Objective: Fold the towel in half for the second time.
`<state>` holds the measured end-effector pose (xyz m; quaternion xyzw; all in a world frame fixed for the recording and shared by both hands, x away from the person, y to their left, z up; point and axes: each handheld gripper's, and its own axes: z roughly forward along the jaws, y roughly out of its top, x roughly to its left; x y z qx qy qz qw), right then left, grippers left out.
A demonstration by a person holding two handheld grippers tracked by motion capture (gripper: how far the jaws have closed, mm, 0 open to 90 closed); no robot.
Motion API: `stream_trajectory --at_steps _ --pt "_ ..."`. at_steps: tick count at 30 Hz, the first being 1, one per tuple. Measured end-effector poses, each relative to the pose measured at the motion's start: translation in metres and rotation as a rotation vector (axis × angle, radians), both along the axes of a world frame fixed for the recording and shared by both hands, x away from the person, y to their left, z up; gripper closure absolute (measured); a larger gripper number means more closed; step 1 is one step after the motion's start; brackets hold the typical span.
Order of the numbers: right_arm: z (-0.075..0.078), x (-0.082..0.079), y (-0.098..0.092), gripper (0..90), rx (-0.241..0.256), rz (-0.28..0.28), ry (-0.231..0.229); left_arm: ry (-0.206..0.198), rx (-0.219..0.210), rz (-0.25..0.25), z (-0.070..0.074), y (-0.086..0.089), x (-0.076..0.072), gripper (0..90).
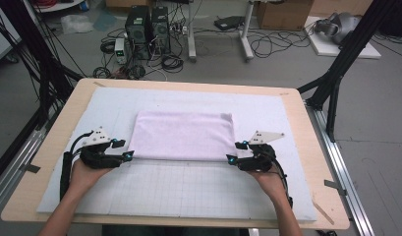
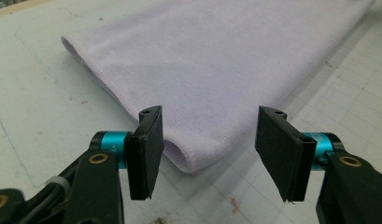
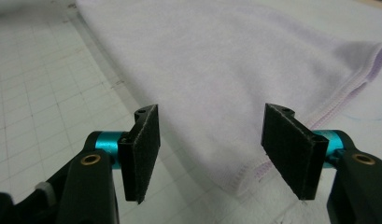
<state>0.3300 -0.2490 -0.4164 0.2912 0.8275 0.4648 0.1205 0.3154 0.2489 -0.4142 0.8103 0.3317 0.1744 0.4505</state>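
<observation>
The left gripper [image 2: 209,154] has its jaws spread wide with nothing between the pads, the near left corner of the folded lilac towel [image 1: 183,134] lying on the mat just ahead of them; the right gripper [image 3: 211,154] is spread just as wide and empty, with the towel's near right corner lying in front of its gap. From above, the towel lies flat in the middle of the white gridded mat [image 1: 188,189] on the wooden table [image 1: 56,142], with a gripper at each near corner. The gripper views show the towel's rounded folds and stitched hem, while the high view alone takes in the computers [image 1: 148,29] and cables on the floor beyond the table.
</observation>
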Motion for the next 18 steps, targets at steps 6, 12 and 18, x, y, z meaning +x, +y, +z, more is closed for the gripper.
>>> stream_trajectory --at_steps 6,12,18 --pt "-0.003 -0.015 -0.005 30.8 -0.001 -0.023 -0.007 -0.007 0.008 -0.002 -0.002 0.004 -0.015 40.4" --pt "-0.003 -0.028 -0.014 27.9 -0.006 -0.038 -0.031 -0.002 0.009 0.016 -0.007 0.015 -0.028 38.2" --pt "-0.003 -0.039 -0.023 24.9 -0.006 -0.058 -0.040 -0.015 -0.004 0.036 -0.007 0.022 -0.040 36.8"
